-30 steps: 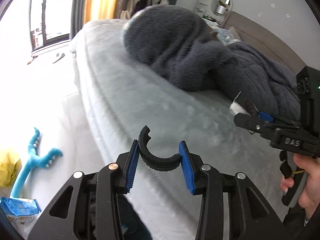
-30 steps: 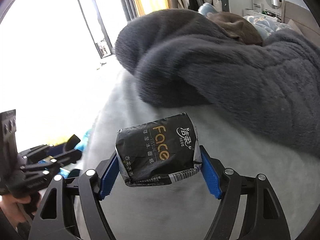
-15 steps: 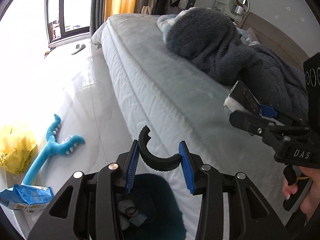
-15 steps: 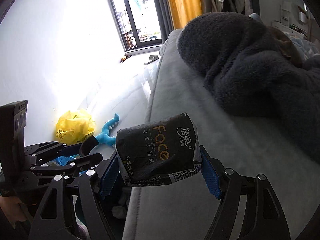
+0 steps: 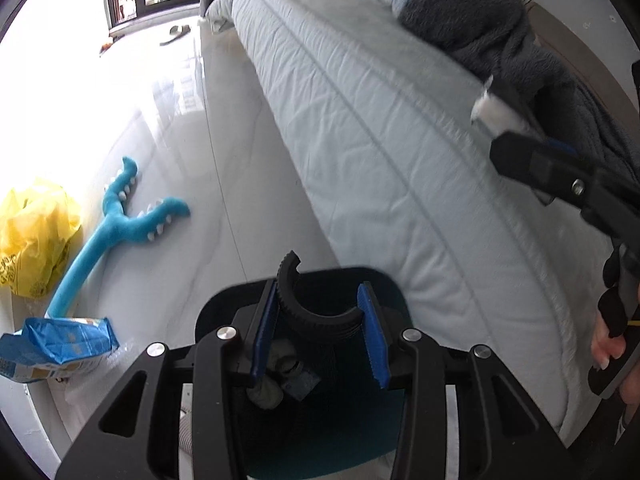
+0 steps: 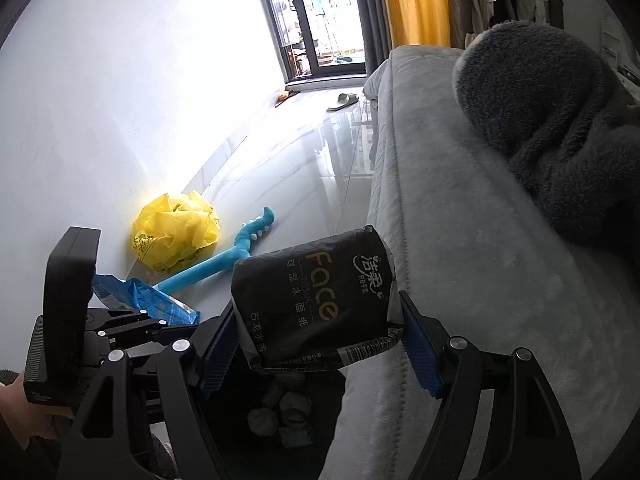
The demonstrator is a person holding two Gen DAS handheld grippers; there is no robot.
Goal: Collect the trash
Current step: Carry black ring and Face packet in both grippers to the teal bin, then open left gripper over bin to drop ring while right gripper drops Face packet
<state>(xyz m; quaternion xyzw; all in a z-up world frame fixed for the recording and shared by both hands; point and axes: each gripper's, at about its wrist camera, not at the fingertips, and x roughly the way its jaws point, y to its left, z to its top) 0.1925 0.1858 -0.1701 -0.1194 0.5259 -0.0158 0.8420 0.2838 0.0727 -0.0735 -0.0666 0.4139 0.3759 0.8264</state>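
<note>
Trash filled both my claws. My left gripper [image 5: 320,336] was closed on a black curved ring piece [image 5: 308,308], its open arc facing up and away from me, and the dark bin [image 5: 384,284] lay directly beneath it, crumpled scraps already showing inside. My right gripper [image 6: 320,340] was clamped across the short sides of a black tissue packet [image 6: 316,300], its long axis running between the fingers; the bin's mouth [image 6: 280,412] sat below and slightly left of that packet (so the left claw looked better placed to drop first, I judged). Beside the bed [image 5: 400,140], on the floor, lay a yellow bag [image 5: 36,236], a blue toy [image 5: 116,224] and a blue wrapper [image 5: 60,344].
</note>
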